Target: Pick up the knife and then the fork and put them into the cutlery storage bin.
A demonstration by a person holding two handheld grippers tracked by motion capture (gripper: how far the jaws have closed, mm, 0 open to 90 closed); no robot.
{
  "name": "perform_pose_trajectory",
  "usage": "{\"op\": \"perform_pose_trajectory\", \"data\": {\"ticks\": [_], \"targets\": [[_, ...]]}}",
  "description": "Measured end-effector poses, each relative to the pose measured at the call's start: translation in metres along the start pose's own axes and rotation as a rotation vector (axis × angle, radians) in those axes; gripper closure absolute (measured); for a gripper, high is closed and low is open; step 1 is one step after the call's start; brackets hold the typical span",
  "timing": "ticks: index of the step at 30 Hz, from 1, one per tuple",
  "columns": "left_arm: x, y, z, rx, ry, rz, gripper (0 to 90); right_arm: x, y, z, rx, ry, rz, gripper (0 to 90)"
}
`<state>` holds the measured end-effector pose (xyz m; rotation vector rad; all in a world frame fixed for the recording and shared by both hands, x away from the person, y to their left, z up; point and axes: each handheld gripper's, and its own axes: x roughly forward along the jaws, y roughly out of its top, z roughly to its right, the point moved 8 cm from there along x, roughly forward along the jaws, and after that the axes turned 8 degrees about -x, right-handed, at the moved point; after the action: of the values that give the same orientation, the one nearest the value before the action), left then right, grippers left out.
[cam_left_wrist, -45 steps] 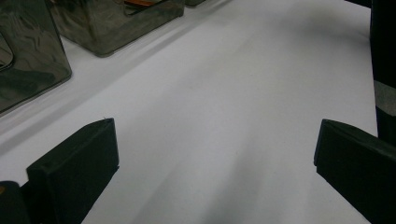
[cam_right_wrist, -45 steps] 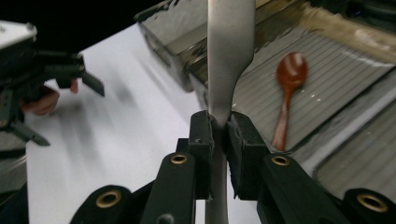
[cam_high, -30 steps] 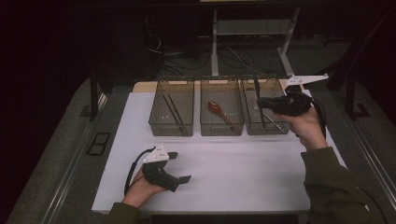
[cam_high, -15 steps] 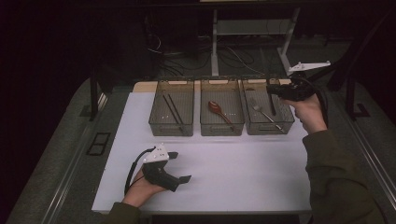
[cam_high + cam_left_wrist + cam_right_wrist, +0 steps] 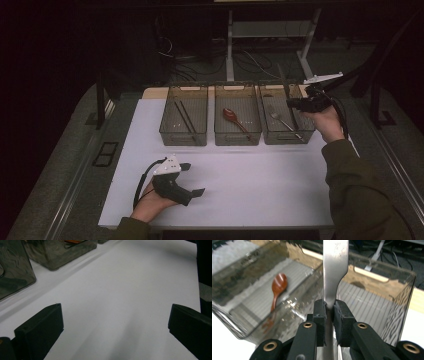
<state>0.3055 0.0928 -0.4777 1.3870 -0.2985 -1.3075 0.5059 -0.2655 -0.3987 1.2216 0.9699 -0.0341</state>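
Note:
My right gripper (image 5: 294, 104) hovers over the right-hand clear bin (image 5: 300, 136), shut on a flat silver metal utensil (image 5: 335, 270). In the right gripper view its pads (image 5: 320, 315) pinch the narrow part of the utensil, right gripper (image 5: 329, 312) above that bin's floor. The held utensil (image 5: 286, 95) slants across the bin in the high view. A fork (image 5: 278, 119) lies inside that bin. My left gripper (image 5: 193, 179) rests open on the white tabletop near the front left, nothing between its jaws; left gripper (image 5: 115, 332).
Three clear bins stand in a row at the back of the white table (image 5: 260, 180). The left bin (image 5: 170, 131) holds dark chopsticks (image 5: 184, 116), the middle bin (image 5: 220, 134) a red-brown wooden spoon (image 5: 234, 118), also the spoon (image 5: 277, 287). Desk legs and cables lie beyond.
The right hand with the utensil went toward the right bin's far right corner, then came back down and left over the bin. The left hand stayed put.

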Motion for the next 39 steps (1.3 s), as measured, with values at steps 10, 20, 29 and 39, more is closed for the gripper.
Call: {"op": "perform_pose_trajectory", "data": {"ticks": [10,20,29,39], "targets": [[0.0,0.0,0.0,-0.001,0.001,-0.001,0.0,0.012,-0.022,0.012,0.024,-0.013,-0.116,79.3],[0.001,-0.001,0.001,0.001,-0.003,-0.007,0.0,0.031,-0.035,0.016,0.037,-0.008,-0.212,79.2],[0.001,-0.001,0.001,0.006,-0.003,-0.009,0.0,0.045,-0.041,0.017,0.063,-0.021,-0.249,66.8],[0.001,-0.001,0.0,0.0,-0.002,-0.013,0.0,0.023,-0.025,0.012,0.068,0.007,-0.088,37.5]]}}
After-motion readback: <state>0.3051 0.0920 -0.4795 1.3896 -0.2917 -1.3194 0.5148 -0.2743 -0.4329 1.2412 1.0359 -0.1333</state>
